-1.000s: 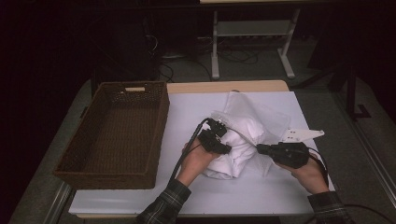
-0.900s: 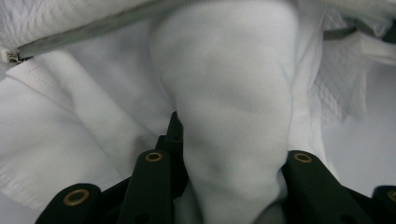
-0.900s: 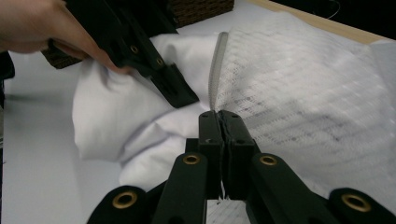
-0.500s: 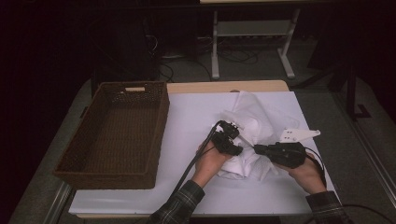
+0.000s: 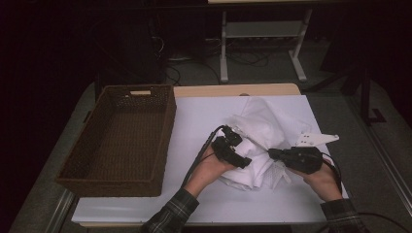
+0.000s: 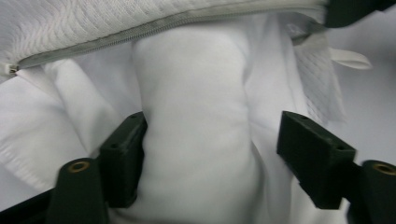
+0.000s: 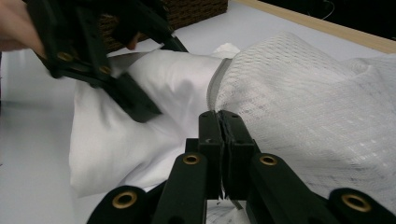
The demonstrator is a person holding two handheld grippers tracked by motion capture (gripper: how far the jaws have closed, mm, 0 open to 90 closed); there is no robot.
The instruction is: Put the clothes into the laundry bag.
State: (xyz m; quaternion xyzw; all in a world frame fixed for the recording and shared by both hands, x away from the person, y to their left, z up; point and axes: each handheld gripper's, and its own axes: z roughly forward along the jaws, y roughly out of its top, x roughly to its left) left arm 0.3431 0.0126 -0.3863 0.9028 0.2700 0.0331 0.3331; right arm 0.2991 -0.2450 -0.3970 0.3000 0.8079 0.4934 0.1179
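Hand-held gripper (image 5: 241, 158) on the left stands with its jaws apart, having just been opening, a fat roll of plain white cloth (image 6: 196, 130) between them; in the left gripper view one pad touches the roll while the other stands clear, so nothing is pinched. That roll is the inner pillow (image 5: 243, 170), lying mid-tabletop and half out of a mesh cover (image 5: 265, 124) whose zip (image 6: 154, 25) runs across at the left gripper's 12 o'clock. The bundle's long axis runs roughly from 7 to 1 o'clock in the high view, the cover's free end toward the far edge.

At 3 o'clock from the left gripper, the right hand-held gripper (image 5: 273, 154) is clamped tight on the zip edge of the cover (image 7: 303, 107), as the right gripper view shows, pinning the opening. Judged from this, the coming move turns on the pillow sitting directly ahead of the left jaws, nearer that hand than the other; closing again should give a fresh hold.

A brown wicker basket (image 5: 163, 141) sits at 9 o'clock on the tabletop (image 5: 194, 116), well apart from the cloth. Nothing stands between gripper and pillow; loose mesh folds near the zip could be caught along with it.
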